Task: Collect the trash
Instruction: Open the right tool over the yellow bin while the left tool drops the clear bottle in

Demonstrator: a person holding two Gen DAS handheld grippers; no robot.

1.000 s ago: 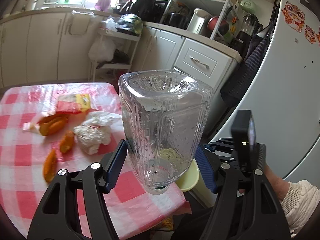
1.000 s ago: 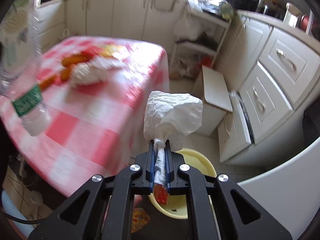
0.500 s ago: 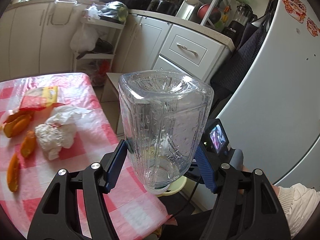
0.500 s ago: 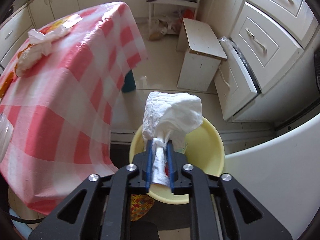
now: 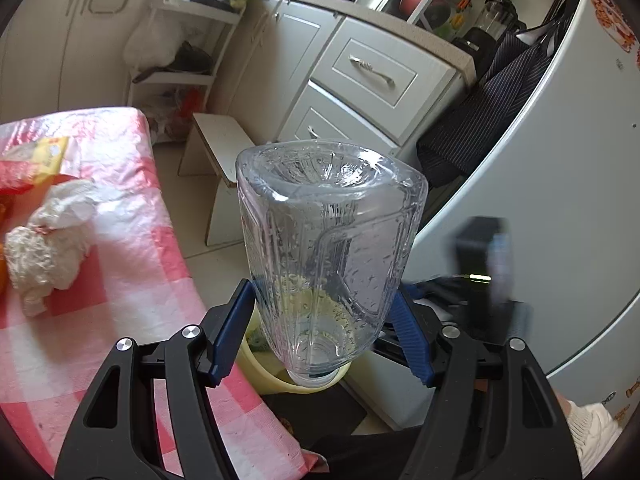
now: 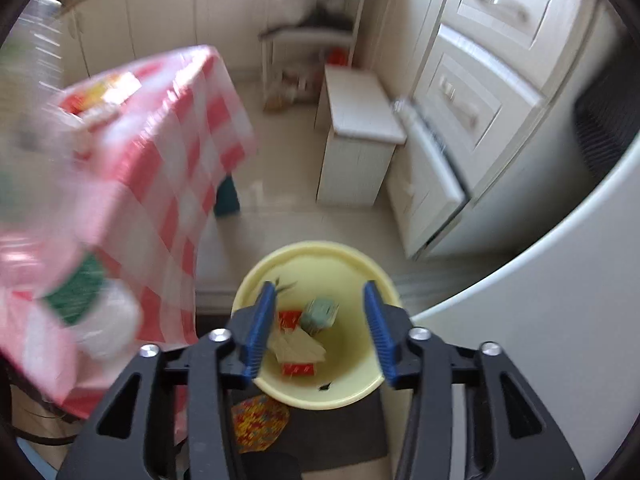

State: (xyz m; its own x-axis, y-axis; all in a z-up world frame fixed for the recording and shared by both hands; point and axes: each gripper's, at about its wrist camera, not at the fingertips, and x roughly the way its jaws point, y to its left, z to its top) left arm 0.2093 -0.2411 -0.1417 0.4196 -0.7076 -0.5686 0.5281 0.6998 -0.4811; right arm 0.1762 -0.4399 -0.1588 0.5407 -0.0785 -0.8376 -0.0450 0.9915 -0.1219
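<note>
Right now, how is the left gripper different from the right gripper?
The left gripper has a clear plastic bottle squeezed between its jaws, while the right gripper holds nothing. The left gripper's jaws are clamped still, but the right gripper's jaws are opening. The right gripper hangs right over the yellow bin; the left gripper sits beside the checked tablecloth. Both have blue pads on black fingers.

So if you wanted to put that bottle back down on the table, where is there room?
The checked tablecloth is bare along its near edge and toward the corner by the white stool. The far left is crowded: crumpled tissue and a yellow and red wrapper lie there.
</note>
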